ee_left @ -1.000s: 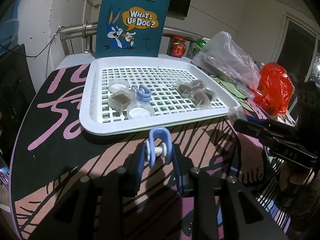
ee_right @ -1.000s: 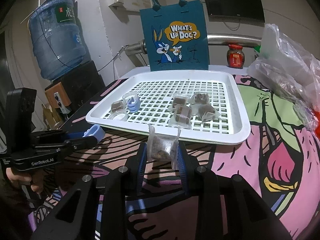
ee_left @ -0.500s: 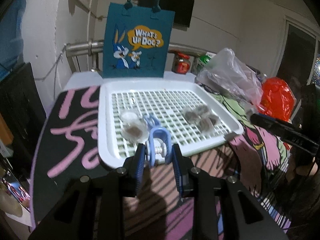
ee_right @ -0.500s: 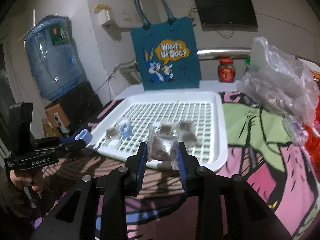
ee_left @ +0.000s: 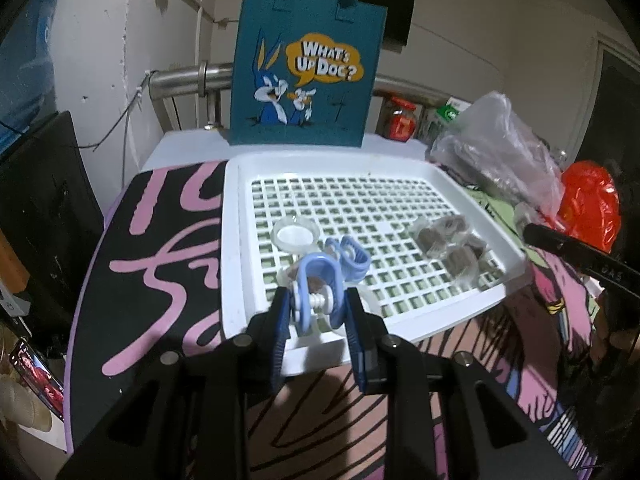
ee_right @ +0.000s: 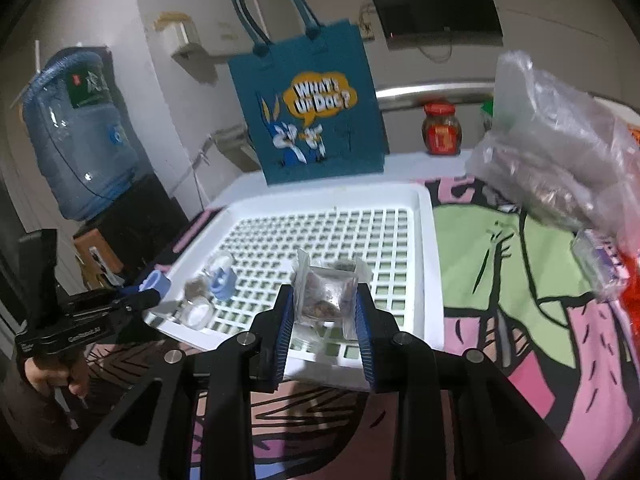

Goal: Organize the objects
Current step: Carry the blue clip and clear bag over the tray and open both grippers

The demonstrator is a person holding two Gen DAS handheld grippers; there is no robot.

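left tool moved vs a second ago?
Yes. The left tool, shut on the blue clip, has advanced toward the white tray: the clip was short of the near rim, now it overlaps the tray's grid.

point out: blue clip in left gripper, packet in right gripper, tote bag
blue clip (ee_left: 317, 280): left wrist view, on its looped top.
clear packet (ee_right: 325, 294): right wrist view, on its middle.
tote bag (ee_right: 312, 120): right wrist view, on its printed front.

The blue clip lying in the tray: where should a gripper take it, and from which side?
Probably across the blue clip's curved band, coming down from above. It lies flat on the white tray's grid, with a clear round case close beside it, so a sideways approach looks crowded.
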